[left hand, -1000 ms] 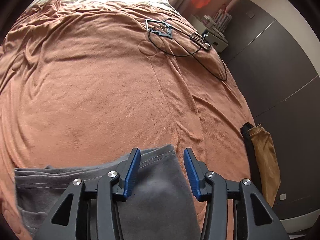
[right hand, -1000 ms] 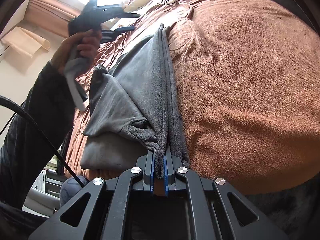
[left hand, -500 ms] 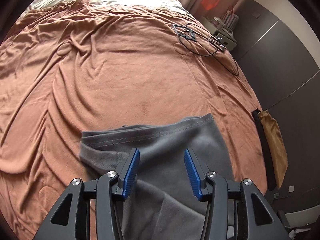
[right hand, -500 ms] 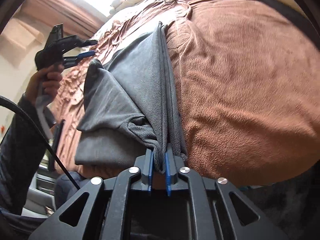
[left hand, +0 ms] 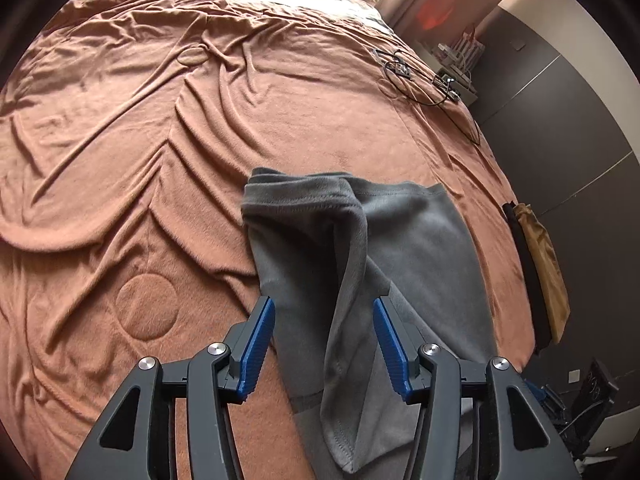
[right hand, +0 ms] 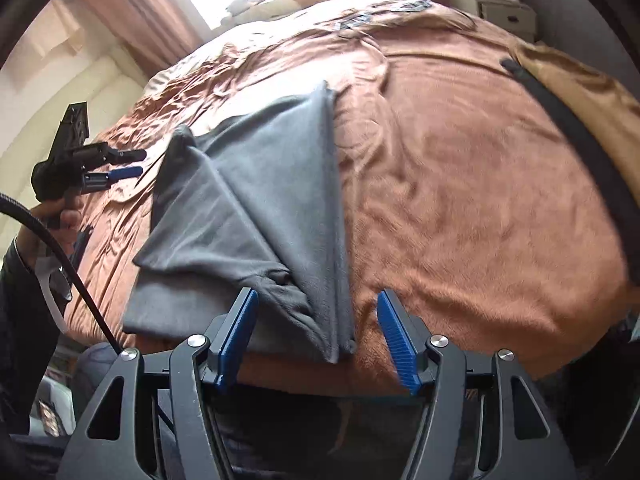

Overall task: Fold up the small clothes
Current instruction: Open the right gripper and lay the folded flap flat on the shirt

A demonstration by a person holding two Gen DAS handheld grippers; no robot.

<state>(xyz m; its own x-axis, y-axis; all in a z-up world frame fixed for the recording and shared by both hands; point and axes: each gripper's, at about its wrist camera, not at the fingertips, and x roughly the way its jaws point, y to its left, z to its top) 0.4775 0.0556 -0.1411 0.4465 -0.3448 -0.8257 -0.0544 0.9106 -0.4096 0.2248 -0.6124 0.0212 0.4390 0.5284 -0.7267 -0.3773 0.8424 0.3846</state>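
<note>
Releasing was the main change at this moment. Positions below are given relative to the garment (left hand: pixel 400 248), a grey piece of small clothing lying on the brown blanket (left hand: pixel 120 160) near the bed's near edge.

Left side: the left gripper (left hand: pixel 324 344) had travelled sideways across the blanket. One second earlier it stood over the garment's flat body; at this moment it looked at the garment from its left edge, with a raised ridge of cloth running between the jaws. The jaws were half open and widening slightly. The blue pads (left hand: pixel 258 344) did not press on the cloth, so nothing was held. In the right wrist view the same gripper (right hand: pixel 124 164) hung in the person's hand (right hand: pixel 52 216), left of the garment and clear of it.

Right side: the right gripper (right hand: pixel 316 336) had been clamped on the garment's near corner one second earlier. Its jaws were now opening and stood wide. The corner (right hand: pixel 340 344) lay dropped on the blanket between them, touching neither pad. The gripper had also lifted off the cloth.

Meaning for the task: judging from the layers, one fold had been laid, with a flap lying diagonally over the body. Both tools were free. The fold looked uneven, so smoothing or a second fold probably remained.
</note>
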